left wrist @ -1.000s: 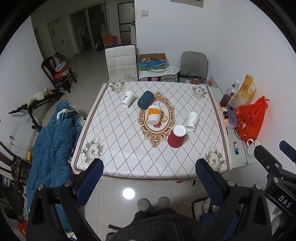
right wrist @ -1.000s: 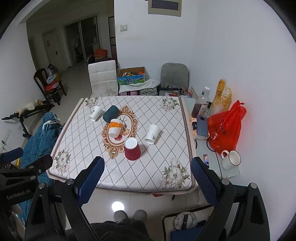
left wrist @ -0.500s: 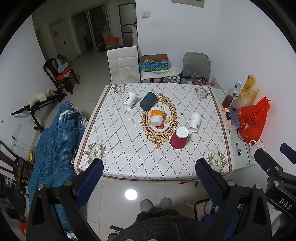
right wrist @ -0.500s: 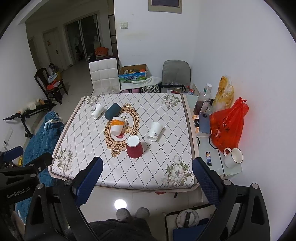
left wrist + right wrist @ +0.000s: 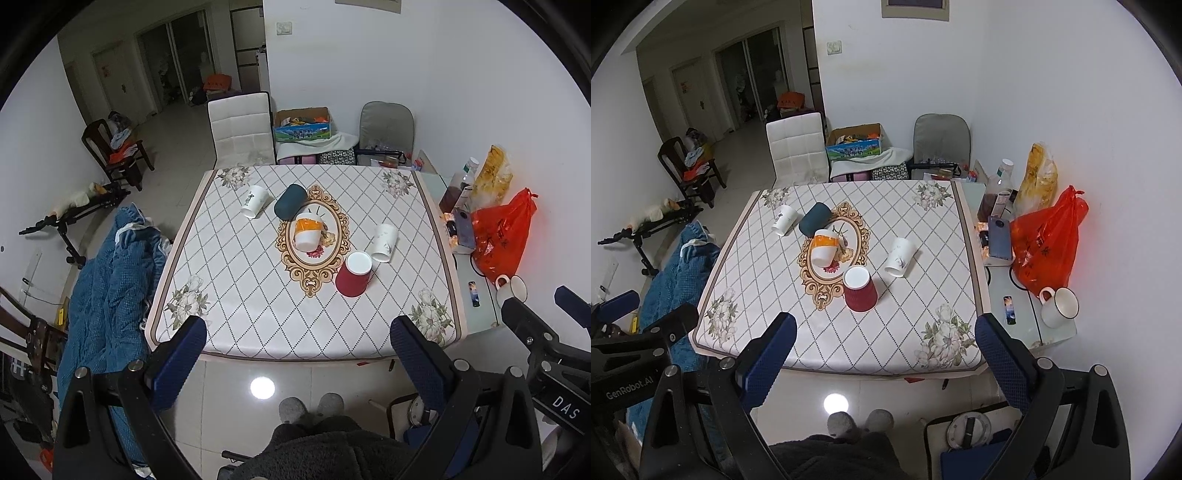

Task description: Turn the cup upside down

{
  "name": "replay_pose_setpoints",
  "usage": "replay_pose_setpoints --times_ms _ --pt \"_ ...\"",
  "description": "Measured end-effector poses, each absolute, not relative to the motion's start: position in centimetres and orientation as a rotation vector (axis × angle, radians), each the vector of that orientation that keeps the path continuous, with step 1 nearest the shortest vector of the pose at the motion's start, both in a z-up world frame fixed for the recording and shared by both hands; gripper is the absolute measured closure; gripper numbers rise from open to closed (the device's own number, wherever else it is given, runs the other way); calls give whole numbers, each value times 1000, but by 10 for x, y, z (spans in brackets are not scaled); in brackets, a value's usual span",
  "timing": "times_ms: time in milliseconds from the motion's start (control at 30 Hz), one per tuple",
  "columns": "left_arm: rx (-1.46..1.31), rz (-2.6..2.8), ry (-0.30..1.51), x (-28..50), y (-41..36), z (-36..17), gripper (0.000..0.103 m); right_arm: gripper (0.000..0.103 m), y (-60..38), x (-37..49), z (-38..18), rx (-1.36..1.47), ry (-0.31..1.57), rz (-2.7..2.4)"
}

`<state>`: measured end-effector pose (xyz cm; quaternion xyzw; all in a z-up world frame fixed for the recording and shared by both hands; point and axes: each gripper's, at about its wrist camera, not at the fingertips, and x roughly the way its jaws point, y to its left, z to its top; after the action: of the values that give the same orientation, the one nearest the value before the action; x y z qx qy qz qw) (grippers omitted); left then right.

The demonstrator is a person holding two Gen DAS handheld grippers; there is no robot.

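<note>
**Five cups on the table, all look mouth-down, both grippers held back**

Left wrist view: the left gripper (image 5: 295, 345) is spread wide with nothing between its fingers, held high over the near edge of the table (image 5: 229, 288). All five cups look flipped already, closed base up and mouth on the cloth: the red cup (image 5: 353, 274) nearest, a white cup (image 5: 384, 243) just beside it, the orange-banded cup (image 5: 307, 232) in the middle of the gold oval, the dark teal cup (image 5: 290, 205) behind it and another white cup with a logo (image 5: 253, 201) off to the left. The fisheye makes them look tilted, so I wouldn't swear on the far ones.

Right wrist view: the right gripper (image 5: 884, 343) is spread open too, nothing pinched, well clear of the table. Same story: red cup (image 5: 859, 284) shows a flat white base on top and flares wider toward the cloth. No cup I can pick out as mouth-up, so going by this there's nothing obvious left to flip.
</note>
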<state>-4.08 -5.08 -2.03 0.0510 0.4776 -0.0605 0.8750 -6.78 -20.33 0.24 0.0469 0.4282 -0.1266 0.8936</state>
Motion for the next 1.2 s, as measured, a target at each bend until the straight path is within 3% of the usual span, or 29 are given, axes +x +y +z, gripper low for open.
replay_pose_setpoints --times_ms 1200 --pt "113 -119 999 -38 -56 -23 1 3 -215 -64 -8 120 909 -280"
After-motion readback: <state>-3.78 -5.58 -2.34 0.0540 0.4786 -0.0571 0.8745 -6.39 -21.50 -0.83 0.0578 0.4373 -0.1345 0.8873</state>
